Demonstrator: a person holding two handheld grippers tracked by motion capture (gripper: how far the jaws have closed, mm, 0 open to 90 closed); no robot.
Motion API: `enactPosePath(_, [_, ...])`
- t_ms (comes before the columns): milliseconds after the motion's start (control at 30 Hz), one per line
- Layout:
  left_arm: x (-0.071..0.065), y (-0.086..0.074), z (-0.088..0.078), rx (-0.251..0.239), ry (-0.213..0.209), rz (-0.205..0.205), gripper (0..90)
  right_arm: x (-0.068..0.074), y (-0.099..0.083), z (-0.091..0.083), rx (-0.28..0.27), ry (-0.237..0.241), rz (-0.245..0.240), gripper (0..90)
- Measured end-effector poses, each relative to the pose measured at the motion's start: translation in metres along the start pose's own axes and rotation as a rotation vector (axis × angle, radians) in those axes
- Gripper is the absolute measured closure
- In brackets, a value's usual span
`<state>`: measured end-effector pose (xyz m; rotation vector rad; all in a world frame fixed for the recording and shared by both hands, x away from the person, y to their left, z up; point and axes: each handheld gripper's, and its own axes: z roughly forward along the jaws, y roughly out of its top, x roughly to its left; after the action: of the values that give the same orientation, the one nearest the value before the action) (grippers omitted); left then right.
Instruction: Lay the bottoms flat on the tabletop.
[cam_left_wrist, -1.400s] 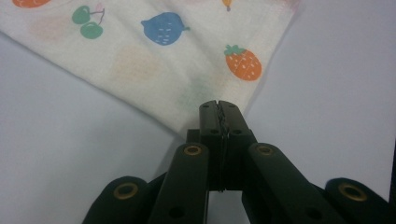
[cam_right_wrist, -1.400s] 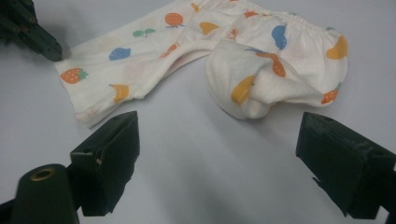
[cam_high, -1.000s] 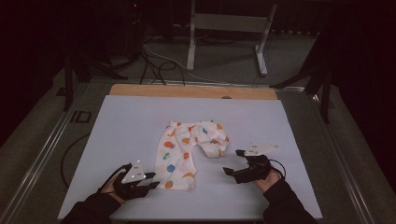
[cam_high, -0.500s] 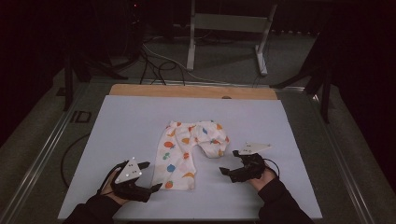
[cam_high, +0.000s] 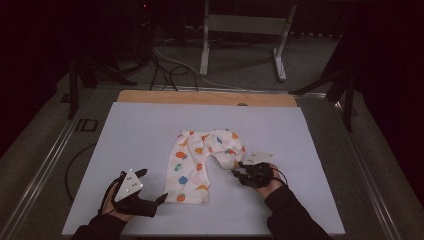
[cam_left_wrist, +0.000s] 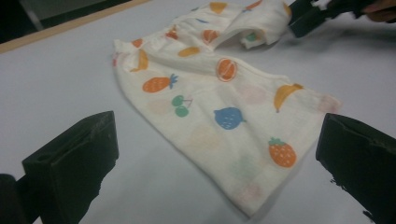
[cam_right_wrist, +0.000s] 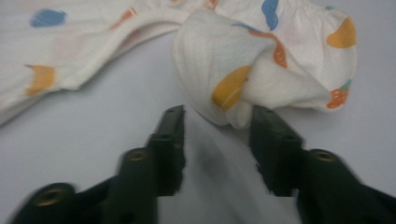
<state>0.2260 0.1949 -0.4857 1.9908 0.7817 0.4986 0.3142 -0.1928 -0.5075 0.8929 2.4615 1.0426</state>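
A small pair of white trousers (cam_high: 200, 160) with a fruit print lies flat in the middle of the white table (cam_high: 125, 130). Its right leg is folded up into a bunch (cam_right_wrist: 261, 70). My left gripper (cam_high: 152, 185) rests by the hem of the left leg (cam_left_wrist: 261, 140); its jaws have just been opening and stand wide, nothing gripped. My right gripper (cam_high: 239, 170) sits at the bunched leg. Its jaws have just been closing, and the fold's lower tip (cam_right_wrist: 238, 119) hangs between them (cam_right_wrist: 218, 114) without being pinched. In the left gripper view the right gripper (cam_left_wrist: 308, 18) shows at the top right.
A wooden strip (cam_high: 200, 97) edges the table's far side. Beyond it stand a metal frame (cam_high: 240, 30) and loose cables (cam_high: 165, 65) on the floor. A metal rail (cam_high: 45, 165) runs along the left of the table.
The left jaws have spread wider while that hand stayed put. The right gripper has slid left to the bunched leg and its jaws have narrowed.
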Motion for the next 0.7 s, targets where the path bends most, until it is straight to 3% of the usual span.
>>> enactPosePath(100, [0.000,0.000,0.001,-0.003,0.000,-0.002,0.1,0.000,0.005,0.006,0.014,-0.012,-0.008,85.3])
enactPosePath(133, [0.001,0.000,0.001,-0.003,0.005,-0.003,0.1,0.000,0.008,0.006,0.015,-0.007,-0.004,87.1])
enactPosePath(267, [0.004,-0.001,0.001,-0.007,0.016,-0.016,0.1,-0.004,0.023,-0.007,-0.034,0.013,0.033,89.0])
enactPosePath(500, [0.006,-0.001,0.002,-0.018,0.018,-0.034,0.1,-0.004,0.051,-0.034,-0.123,-0.011,0.021,88.9])
enactPosePath(633, [0.007,-0.001,0.001,-0.022,0.016,-0.042,0.1,0.000,0.064,-0.039,-0.128,0.002,0.021,88.6])
enactPosePath(700, [0.006,-0.001,0.001,-0.022,0.016,-0.039,0.1,0.001,0.068,-0.038,-0.131,0.052,0.053,87.4])
